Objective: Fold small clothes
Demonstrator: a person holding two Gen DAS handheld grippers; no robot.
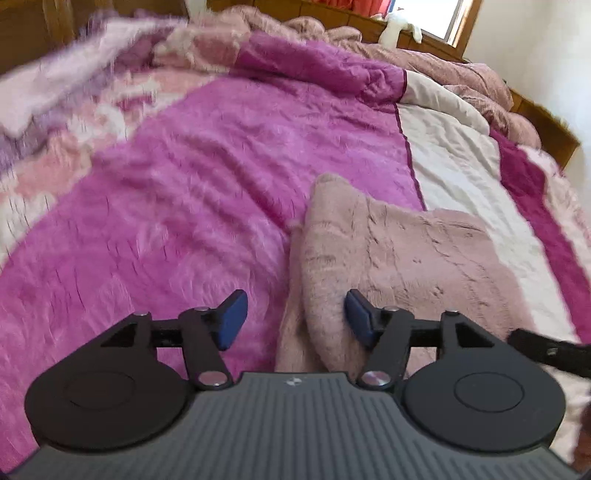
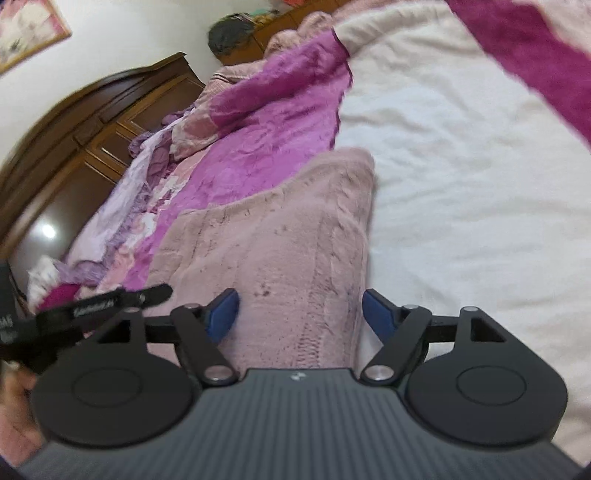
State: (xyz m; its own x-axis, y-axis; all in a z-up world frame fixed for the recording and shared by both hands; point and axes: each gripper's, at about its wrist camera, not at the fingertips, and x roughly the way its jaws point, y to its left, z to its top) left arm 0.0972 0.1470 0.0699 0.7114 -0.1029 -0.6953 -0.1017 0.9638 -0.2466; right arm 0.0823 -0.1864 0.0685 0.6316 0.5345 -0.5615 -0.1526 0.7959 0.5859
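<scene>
Closest to you are the two claws. Your left gripper [image 1: 295, 319] has its jaws apart and nothing clamped; the near left edge of the pink sweater [image 1: 391, 266] runs between the blue pads [image 1: 232, 319], but they do not press on it. Your right gripper [image 2: 299, 317] also stands apart, with the sweater's near end between its pads and no squeeze visible.

In the left view the sweater lies from about 6 o'clock up to 1 o'clock, already doubled into a long band. In the right view it runs from 6 toward 12.

I judge it light, soft and thick, a fluffy cable knit. It will sag and bend wherever you lift it, and the plush may slide a little in the pads. Take it at a corner or a folded edge, through all layers, not in the middle.

It rests on a magenta blanket [image 1: 192, 184] and a white blanket [image 2: 461, 177], both soft, so it can drag on them. At 10 o'clock in the right view is a wooden headboard [image 2: 92, 129]; a window [image 1: 458, 22] is at 1 o'clock in the left view.
</scene>
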